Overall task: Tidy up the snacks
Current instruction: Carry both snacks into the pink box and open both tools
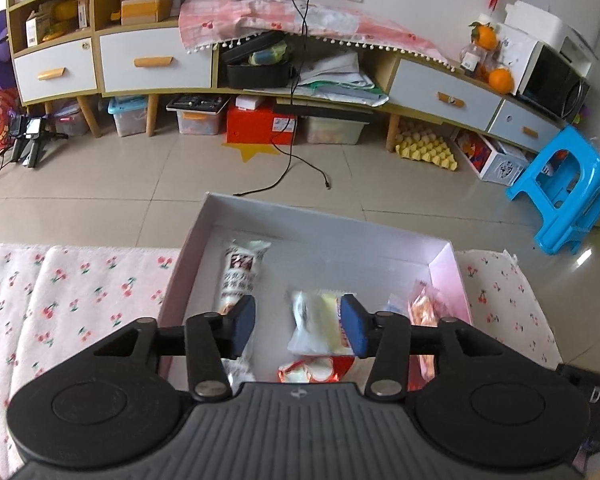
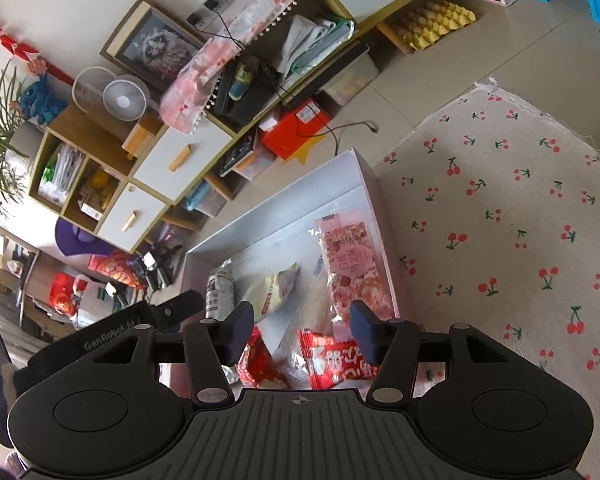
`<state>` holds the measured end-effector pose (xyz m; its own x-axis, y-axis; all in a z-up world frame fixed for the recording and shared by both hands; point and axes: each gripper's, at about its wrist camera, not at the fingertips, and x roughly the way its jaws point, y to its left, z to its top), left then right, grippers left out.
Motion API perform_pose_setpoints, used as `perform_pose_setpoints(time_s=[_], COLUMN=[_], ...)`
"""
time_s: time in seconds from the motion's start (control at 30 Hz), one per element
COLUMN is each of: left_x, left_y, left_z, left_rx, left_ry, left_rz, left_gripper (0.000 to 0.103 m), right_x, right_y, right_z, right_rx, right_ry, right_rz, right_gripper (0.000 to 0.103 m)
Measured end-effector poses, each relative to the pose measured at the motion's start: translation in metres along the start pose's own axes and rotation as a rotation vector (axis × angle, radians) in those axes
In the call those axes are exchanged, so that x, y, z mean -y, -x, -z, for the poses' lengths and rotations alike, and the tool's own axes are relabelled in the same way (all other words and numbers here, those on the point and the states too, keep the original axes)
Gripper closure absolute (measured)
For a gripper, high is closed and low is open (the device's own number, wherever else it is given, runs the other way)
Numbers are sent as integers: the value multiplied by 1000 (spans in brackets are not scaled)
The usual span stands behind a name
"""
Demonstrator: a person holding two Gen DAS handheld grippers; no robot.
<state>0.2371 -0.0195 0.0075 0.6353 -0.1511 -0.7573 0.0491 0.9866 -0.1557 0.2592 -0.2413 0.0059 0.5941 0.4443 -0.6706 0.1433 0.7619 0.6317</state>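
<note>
Both my grippers hover over the white box [image 1: 440,264] that sits on the cherry-print cloth [image 1: 80,288]; my left gripper [image 1: 298,326] and my right gripper [image 2: 302,330] each have their jaws spread apart and hold nothing. The snacks already lie inside the box: a long white packet [image 1: 240,272] at one side, a yellow-and-white packet [image 1: 316,320] in the middle, a pink packet [image 2: 350,260] against the far wall, and red packets [image 2: 336,358] at the near end. I see no snack left on the cloth in either view, so I judge the gathering largely done, with only straightening of the loosely overlapping red packets outstanding.
</note>
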Motion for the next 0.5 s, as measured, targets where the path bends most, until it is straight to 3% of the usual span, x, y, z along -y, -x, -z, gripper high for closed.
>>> perform_pose_setpoints(time_s=[0.17,0.27,0.5], left_x=[-3,-9,-19], left_y=[18,28,52], left_z=[7,15,31], left_rx=[-3,4,-1], left_ry=[-12,1,-12], left_rz=[-5,-11,-33], left_gripper=[47,36,25], right_x=[-11,-18,-34], right_y=[18,29,53], right_z=[6,12,29], right_rx=[7,4,-12], right_ry=[30,47,96], right_rz=[17,18,33], right_gripper=[40,38,28])
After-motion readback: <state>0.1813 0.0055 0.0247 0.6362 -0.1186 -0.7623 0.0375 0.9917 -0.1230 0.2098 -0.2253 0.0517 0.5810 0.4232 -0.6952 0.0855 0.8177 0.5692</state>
